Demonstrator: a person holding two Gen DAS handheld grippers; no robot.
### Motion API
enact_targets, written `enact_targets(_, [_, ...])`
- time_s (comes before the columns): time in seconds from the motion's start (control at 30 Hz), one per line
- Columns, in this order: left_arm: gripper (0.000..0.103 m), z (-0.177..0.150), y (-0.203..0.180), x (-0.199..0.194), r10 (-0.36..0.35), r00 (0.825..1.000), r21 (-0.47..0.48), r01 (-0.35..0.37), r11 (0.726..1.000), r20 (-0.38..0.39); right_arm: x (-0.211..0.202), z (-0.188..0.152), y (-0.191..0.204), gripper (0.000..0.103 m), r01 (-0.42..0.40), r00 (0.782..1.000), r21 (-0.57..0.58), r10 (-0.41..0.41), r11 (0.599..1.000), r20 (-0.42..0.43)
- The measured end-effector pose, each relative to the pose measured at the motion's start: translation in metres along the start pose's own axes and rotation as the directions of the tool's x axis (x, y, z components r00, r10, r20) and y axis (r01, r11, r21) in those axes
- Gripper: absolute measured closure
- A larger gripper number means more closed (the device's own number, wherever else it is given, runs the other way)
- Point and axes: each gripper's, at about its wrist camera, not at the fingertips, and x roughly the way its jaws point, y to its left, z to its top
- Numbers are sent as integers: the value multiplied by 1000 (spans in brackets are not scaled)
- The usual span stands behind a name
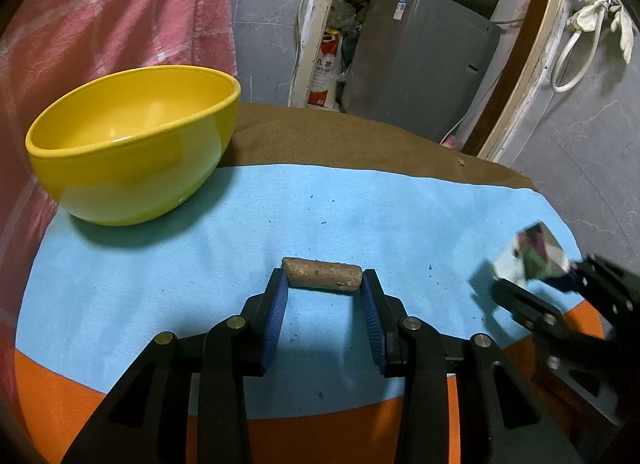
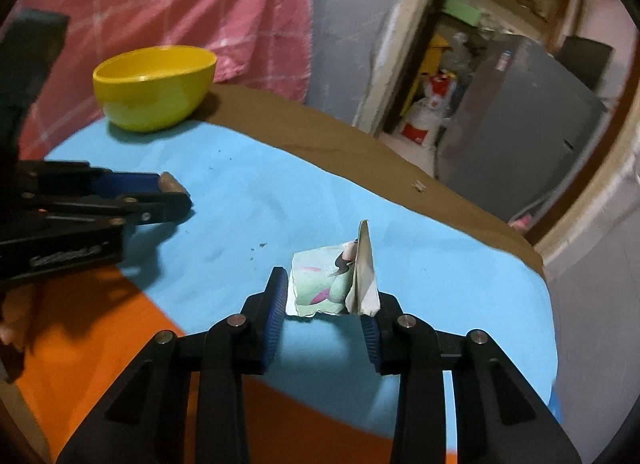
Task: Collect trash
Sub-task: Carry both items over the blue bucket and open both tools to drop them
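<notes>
Black gripper linkages fill the foreground of both wrist views. Left gripper point(image 1: 325, 284): blue pads closed end-on against a short brown cork-like cylinder point(image 1: 322, 274), which appears held just above the blue cloth point(image 1: 240, 223); grip looks secure and centred. Right gripper point(image 2: 328, 296): jaws closed on a crumpled scrap of printed paper point(image 2: 320, 286), one flap folded up against the right-hand pad; whether the scrap is clear of the cloth cannot be told. From the left wrist view the right gripper point(image 1: 536, 276) and its scrap point(image 1: 534, 256) are blurred. Receptacle: a yellow bowl point(image 1: 132, 143) stands at the far left of the cloth, partly over the brown covering point(image 1: 360, 135), in front of a pink checked fabric point(image 1: 120, 15); its visible interior shows no contents. Both pieces of trash are therefore in the tools, well apart from the bowl. Assessment: the step in hand is carriage to the bowl. Recommended practice: hold both grips firm, raise each item above the rim before crossing, and deliver one at a time, the left first as it is nearer, to avoid the tools fouling each other. Release only when directly over the bowl's opening; the paper is light and may cling to a pad or drift, so open fully and low inside the rim.
</notes>
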Motion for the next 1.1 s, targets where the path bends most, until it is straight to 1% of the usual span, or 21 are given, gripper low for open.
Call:
enact_targets(0.1, [71,0,0,0,3,1000,2,-3,1000,0,-9,-13,-11,71,-18,999,114,14,993,37])
enact_targets(0.17, [71,0,-1,0,5,1000,4,-5,1000,1,-12,-23,-20,71,-38,997,199,25,979,69])
enact_targets(0.2, [71,0,-1,0,7,1000,5,-7,1000,1,-14,-25,-20,71,-42,997,220,25,975,80])
enact_targets(0.27, [71,-1,0,0,6,1000,6,-6,1000,3,-23,-31,-25,71,-49,990,274,11,960,138])
enact_targets(0.43, [71,-3,-2,-5,-15,1000,1,15,1000,27,-33,-32,-29,70,-69,979,300,7,951,203])
enact_targets(0.5, [71,-3,-3,-11,-31,998,6,31,1000,56,-37,-33,-30,70,-80,974,301,9,950,228])
enact_targets(0.6, [71,-5,-9,-24,-53,991,7,52,999,125,-43,-36,-32,70,-100,962,307,14,946,271])
enact_targets(0.73, [71,-9,-29,-43,-97,971,39,90,995,219,-54,-43,-41,70,-132,942,331,15,934,336])
enact_targets(0.83, [71,-11,-49,-57,-136,950,86,116,989,281,-66,-47,-49,70,-121,925,342,-18,932,379])
enact_targets(0.9, [71,-11,-62,-66,-154,934,120,121,985,322,-77,-51,-56,70,-105,910,353,-53,930,412])
enact_targets(0.97, [71,-11,-78,-74,-177,917,149,131,980,357,-90,-58,-64,70,-78,888,369,-104,926,447])
enact_targets(1.0, [71,-11,-85,-75,-186,912,159,136,978,366,-94,-60,-67,69,-70,881,375,-119,924,457])
enact_targets(1.03, [71,-10,-93,-78,-200,904,172,143,975,377,-102,-64,-72,69,-54,868,388,-149,920,475])
enact_targets(1.1, [71,-10,-108,-82,-222,892,197,153,968,395,-112,-71,-79,69,-34,847,410,-191,912,496])
